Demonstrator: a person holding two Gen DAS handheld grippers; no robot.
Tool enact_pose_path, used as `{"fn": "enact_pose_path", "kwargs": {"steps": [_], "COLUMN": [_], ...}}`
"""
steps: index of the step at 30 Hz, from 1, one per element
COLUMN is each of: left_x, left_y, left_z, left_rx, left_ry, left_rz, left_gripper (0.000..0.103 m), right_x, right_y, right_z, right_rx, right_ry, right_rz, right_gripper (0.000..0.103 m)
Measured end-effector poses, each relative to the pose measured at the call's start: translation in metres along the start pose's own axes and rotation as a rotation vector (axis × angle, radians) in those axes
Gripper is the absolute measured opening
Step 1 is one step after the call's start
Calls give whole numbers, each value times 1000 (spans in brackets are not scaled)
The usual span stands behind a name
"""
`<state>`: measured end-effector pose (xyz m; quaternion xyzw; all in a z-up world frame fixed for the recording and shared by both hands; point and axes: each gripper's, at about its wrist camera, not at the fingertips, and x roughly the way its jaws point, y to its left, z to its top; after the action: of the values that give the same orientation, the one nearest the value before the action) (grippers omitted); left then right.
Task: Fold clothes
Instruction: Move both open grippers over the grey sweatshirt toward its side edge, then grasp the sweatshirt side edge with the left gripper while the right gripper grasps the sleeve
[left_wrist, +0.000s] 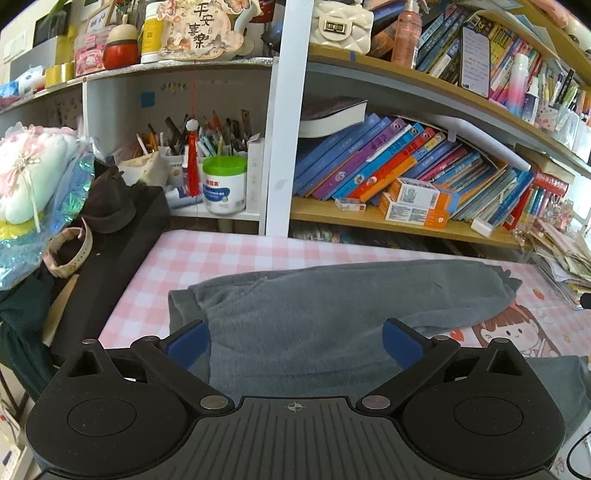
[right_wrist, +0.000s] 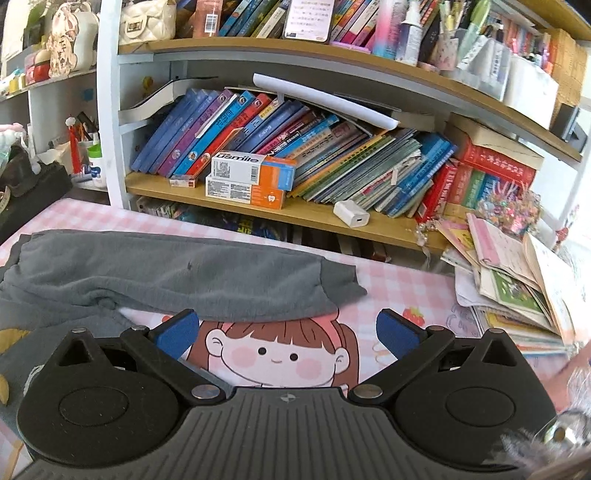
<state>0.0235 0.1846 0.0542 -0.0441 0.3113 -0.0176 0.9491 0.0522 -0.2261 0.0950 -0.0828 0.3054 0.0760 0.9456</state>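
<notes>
- Plainly, a grey garment (left_wrist: 332, 306) lies spread on the counter (left_wrist: 207, 254), which wears a pink checked cloth with a cartoon girl printed on it; it looks like soft trousers or a long-sleeved top, and I cannot tell which.
- One long grey limb (right_wrist: 177, 280) stretches across the far part of the counter and ends in a cuff (right_wrist: 343, 284) at the right; more grey cloth lies nearer, at the lower left of the right wrist view.
- By my judgement the garment is only partly gathered: a limb lying across the body would fit either a fold in progress or a garment merely laid out, so the stage stays open.
- Whatever fold comes, it calls for a grip on a cloth edge with each claw and a lift that keeps the soft fabric from bunching.
- Left claw (left_wrist: 295, 343) hangs over the grey body with its blue pads spread wide, pinching nothing; whether the pads brush the cloth I cannot tell.
- Right claw (right_wrist: 288, 332) is likewise spread wide and holds nothing, poised above the printed girl's face (right_wrist: 273, 354), just short of the limb's near edge.
</notes>
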Motion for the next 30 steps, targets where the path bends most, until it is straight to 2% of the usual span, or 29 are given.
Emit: {"fn": "enact_pose_path", "kwargs": {"steps": [21,30], "left_x": [89,133], "left_y": [11,19], "left_z": [28,33], "left_rx": [91,137], "left_ry": [129,168], "left_rz": [-2,-23], "left_gripper": [102,102], "right_x": [132,192], "right_y": [-4,-27], "right_z": [40,54], "right_rx": [-184,-164], "right_ry": [138,205], "right_rz": [108,149], "right_gripper": [103,103]}}
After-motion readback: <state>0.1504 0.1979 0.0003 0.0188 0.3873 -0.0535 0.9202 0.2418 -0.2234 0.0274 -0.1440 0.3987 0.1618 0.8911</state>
